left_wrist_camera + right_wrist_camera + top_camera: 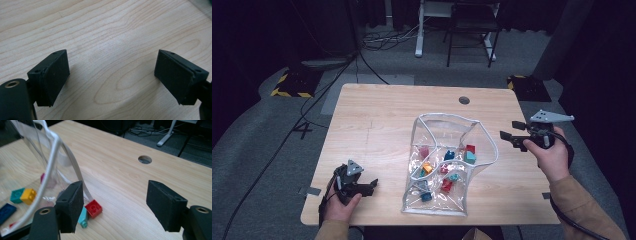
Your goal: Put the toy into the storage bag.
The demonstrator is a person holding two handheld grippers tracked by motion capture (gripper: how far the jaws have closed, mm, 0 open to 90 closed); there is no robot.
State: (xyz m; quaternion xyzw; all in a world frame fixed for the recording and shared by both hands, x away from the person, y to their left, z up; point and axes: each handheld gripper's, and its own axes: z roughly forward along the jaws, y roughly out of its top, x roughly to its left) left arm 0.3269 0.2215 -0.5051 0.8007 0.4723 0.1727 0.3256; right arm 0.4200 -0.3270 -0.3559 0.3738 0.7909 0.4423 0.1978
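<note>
Right tongs [113, 202] agape | clear bag [447, 165] just left, seemingly untouched

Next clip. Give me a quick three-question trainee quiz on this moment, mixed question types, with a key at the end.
1. True or false: the left claw holds a brick.
2. What lies inside the clear bag?
A. coins
B. coloured toy bricks
C. pens
3. Fill in: in the right claw view, the brick lying nearest the right claw on the table, just in front of one pad, is ____.

Key:
1. False. Its jaws stand apart over bare wood with nothing between them.
2. B. Bricks in red, blue, teal and orange show through the plastic.
3. Red: the red brick.
</note>
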